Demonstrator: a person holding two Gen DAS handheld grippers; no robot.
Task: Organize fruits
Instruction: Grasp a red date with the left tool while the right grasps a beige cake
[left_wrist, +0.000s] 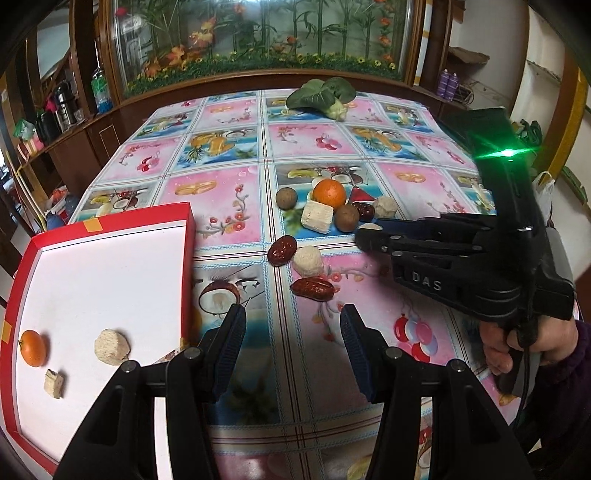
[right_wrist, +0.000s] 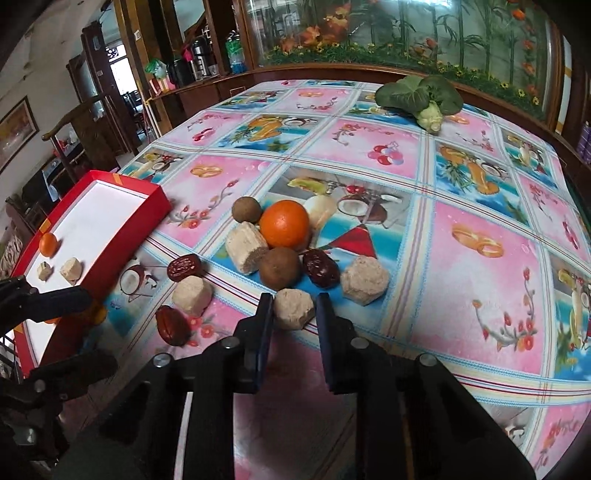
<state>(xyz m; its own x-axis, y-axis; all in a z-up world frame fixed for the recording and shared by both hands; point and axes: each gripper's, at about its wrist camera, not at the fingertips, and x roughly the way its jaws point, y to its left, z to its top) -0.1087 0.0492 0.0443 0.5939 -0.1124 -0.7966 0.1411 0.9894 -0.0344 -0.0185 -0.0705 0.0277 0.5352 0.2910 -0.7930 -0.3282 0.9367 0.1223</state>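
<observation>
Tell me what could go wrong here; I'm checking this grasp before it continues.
The right gripper has its fingers around a beige chunk at the edge of a tight pile; lifting may nudge the brown round fruit or dark date beside it, and the orange could roll.

we see: right claw (left_wrist: 369, 229) black, "DAS" embossed, green LED | blue pads (right_wrist: 263, 332), silver pivot screws | dark purple sleeve (left_wrist: 576, 354), black cable
</observation>
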